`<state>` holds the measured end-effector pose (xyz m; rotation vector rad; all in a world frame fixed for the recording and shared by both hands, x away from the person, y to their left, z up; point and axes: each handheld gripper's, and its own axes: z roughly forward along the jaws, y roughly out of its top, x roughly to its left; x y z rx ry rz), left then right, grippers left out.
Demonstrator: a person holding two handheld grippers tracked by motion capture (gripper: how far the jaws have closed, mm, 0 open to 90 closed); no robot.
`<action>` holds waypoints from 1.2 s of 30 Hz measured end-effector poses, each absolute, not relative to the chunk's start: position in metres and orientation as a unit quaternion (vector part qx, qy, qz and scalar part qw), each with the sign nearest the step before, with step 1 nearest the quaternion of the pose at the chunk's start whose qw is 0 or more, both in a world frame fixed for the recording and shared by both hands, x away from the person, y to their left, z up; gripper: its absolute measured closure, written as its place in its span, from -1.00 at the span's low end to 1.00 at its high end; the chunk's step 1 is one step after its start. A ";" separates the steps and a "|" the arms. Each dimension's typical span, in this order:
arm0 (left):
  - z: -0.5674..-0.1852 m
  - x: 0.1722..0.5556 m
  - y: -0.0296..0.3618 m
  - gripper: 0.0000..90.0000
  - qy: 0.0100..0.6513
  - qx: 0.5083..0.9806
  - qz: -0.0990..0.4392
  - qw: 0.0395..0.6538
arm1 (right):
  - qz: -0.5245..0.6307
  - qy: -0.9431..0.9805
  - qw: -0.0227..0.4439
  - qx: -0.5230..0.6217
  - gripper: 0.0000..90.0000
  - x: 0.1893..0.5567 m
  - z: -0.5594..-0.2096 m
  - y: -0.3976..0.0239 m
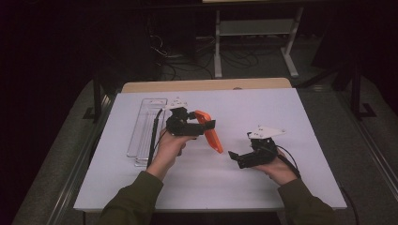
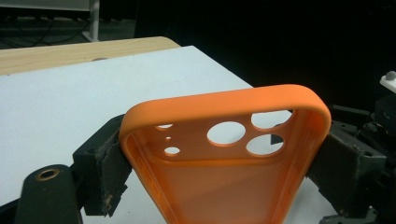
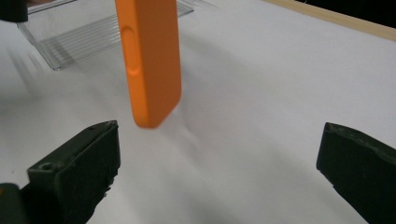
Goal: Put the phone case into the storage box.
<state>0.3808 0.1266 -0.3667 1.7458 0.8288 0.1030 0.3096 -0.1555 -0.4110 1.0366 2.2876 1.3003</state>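
Note:
An orange phone case [image 1: 212, 132] hangs above the white table top [image 1: 206, 183], its camera holes toward the left gripper's camera. My left gripper [image 1: 204, 123] is shut on the case, one pad pressing each long side [image 2: 224, 154]. In the right gripper view the case's side with its button [image 3: 149, 60] hangs tilted just beyond the jaws. To the right of the case my right gripper [image 1: 236, 157] points left at it, open, with nothing between its jaws [image 3: 219, 163].
A clear plastic tray [image 1: 145, 126] lies on the table's left part, behind the left hand; its ribbed wall [image 3: 79, 37] stands past the case. A wooden edge [image 1: 206, 85] runs along the table's far side. A metal frame [image 1: 256, 42] stands beyond.

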 end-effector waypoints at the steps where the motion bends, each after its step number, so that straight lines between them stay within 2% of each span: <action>1: -0.366 0.381 0.127 -0.65 0.354 0.742 0.044 0.568 | 0.455 0.800 0.161 0.357 -1.00 0.309 -0.412 -0.158; 16: -0.363 0.379 0.128 -0.65 0.348 0.741 0.045 0.572 | 0.449 0.791 0.178 0.376 -1.00 0.284 -0.434 -0.190; 21: -0.362 0.378 0.128 -0.65 0.346 0.741 0.047 0.574 | 0.439 0.797 0.163 0.382 -1.00 0.279 -0.444 -0.197; 36: -0.351 0.374 0.126 -0.65 0.327 0.748 0.065 0.574 | 0.439 0.797 0.169 0.379 -1.00 0.280 -0.442 -0.196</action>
